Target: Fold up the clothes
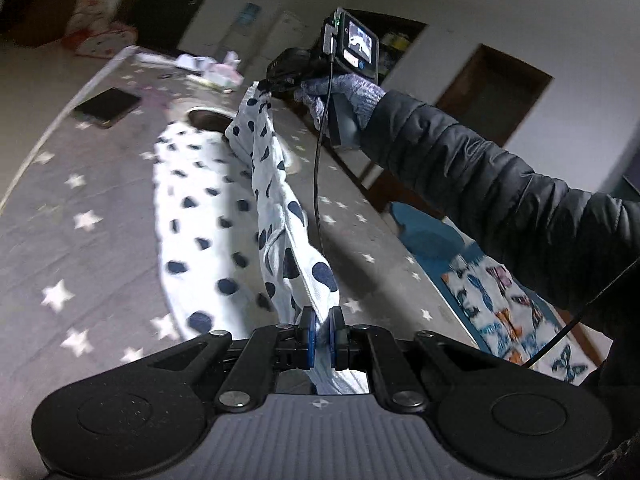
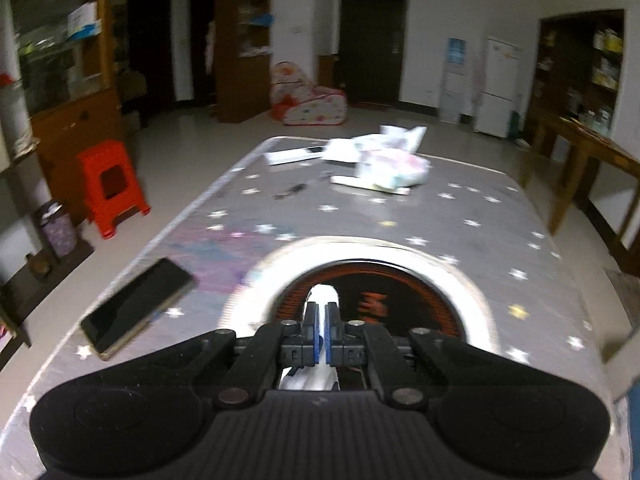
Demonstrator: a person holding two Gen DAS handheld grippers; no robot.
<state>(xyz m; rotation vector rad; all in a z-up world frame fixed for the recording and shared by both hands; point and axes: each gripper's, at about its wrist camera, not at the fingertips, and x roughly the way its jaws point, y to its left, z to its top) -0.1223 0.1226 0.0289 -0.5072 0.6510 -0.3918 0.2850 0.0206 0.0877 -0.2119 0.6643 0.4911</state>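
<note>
The white cotton garment with navy dots (image 1: 276, 184) hangs stretched above the grey star-printed surface (image 1: 80, 216), each end clamped in closed jaws; its blurred far portion seems to lie flat.

A lived-in home, in a large tiled room. Dark wooden doors (image 2: 372, 44) open off white walls, and a white fridge (image 2: 498, 88) stands by wooden shelving (image 2: 580, 76) packed with household goods. A red plastic stool (image 2: 110, 192) and a child's patterned soft seat (image 2: 304, 96) sit on the floor. The bench (image 2: 460, 216) wears a grey star-print cover, with a phone (image 2: 136, 308) lying on it.
</note>
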